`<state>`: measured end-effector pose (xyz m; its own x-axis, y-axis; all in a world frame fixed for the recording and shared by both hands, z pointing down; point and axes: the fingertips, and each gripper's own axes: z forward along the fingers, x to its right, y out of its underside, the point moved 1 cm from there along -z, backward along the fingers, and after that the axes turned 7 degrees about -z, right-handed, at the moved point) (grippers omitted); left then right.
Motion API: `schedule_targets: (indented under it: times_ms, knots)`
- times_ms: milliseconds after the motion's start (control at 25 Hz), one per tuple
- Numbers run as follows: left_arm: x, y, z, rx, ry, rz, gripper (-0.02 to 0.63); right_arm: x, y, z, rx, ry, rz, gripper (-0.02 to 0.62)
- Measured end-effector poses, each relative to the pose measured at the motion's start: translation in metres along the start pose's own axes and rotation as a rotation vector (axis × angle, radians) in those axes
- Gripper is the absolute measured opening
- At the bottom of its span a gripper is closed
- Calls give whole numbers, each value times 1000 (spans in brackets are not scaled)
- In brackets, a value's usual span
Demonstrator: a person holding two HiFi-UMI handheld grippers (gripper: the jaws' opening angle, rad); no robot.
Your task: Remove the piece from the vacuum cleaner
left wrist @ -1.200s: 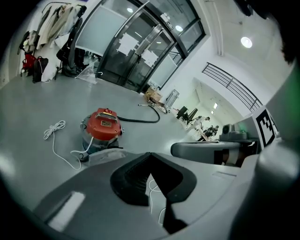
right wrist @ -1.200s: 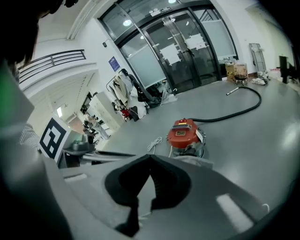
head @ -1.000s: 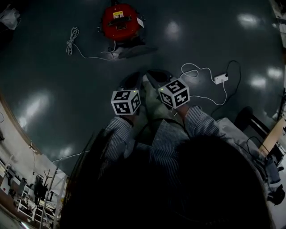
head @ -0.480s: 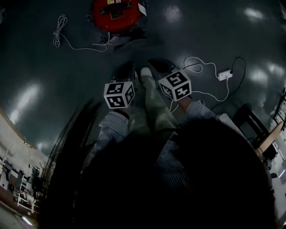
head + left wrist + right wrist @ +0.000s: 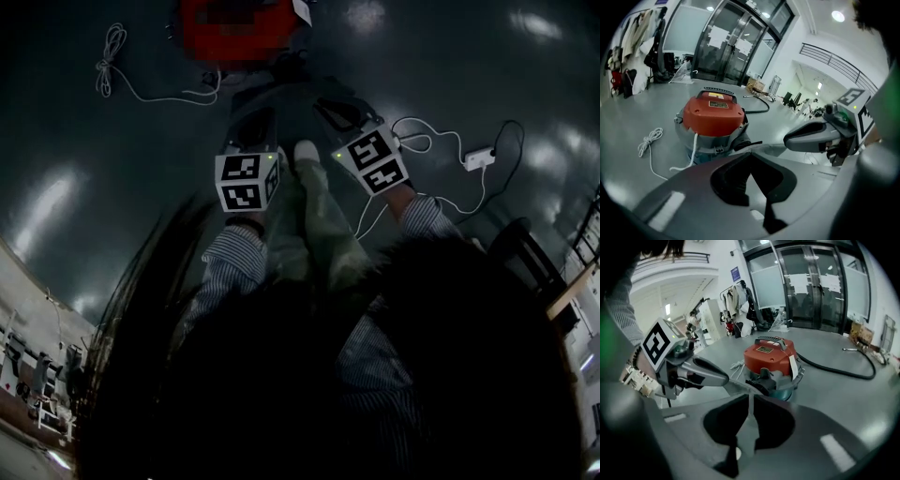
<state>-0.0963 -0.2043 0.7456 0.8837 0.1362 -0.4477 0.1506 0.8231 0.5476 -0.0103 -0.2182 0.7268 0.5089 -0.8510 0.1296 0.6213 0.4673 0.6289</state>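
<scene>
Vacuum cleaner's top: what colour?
Red. The vacuum cleaner's top shows best in the left gripper view.

You had a vacuum cleaner (image 5: 712, 112) with a red lid and grey-teal base, a white cord (image 5: 649, 143) on grey floor (image 5: 628, 117), and a black hose (image 5: 843, 369). Your sleeves (image 5: 234, 267) were thin-striped, and your marker cubes (image 5: 246, 181) were white with black squares.

The red vacuum cleaner (image 5: 768, 357) stands ahead on the floor (image 5: 848, 394); the right gripper (image 5: 749, 399) has just parted its jaws slightly, with nothing between them.
</scene>
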Motion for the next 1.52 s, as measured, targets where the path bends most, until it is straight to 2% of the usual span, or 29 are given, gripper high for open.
schedule_targets:
  times_ms: [40, 160, 320, 480, 640, 880, 920, 1040, 1240, 1520]
  knots:
    - [-2, -2, 4, 0, -4, 32, 8, 5, 2, 5, -22, 6, -37, 25]
    - [-7, -8, 15, 1, -6, 116, 81, 20, 7, 16, -100, 24, -134, 28]
    - [-16, -8, 27, -66, -34, 249, 148, 28, 6, 32, -163, 13, -249, 99]
    - [-29, 2, 37, -178, -58, 294, 161, 30, 12, 47, -226, -26, -318, 118]
    - [-38, 4, 46, -229, -74, 344, 175, 31, 20, 59, -266, -52, -348, 118]
    - [-41, 11, 55, -279, -78, 400, 166, 29, 30, 67, -301, -68, -355, 100]
    - [-42, 12, 55, -286, -84, 403, 140, 29, 30, 67, -302, -63, -350, 90]
    - [-43, 15, 56, -313, -85, 400, 119, 31, 29, 67, -302, -53, -315, 64]
    - [-37, 18, 56, -330, -42, 381, 43, 32, 28, 65, -305, -42, -310, 37]
    - [-35, 23, 50, -338, -39, 395, 33, 25, 32, 60, -307, -48, -301, 29]
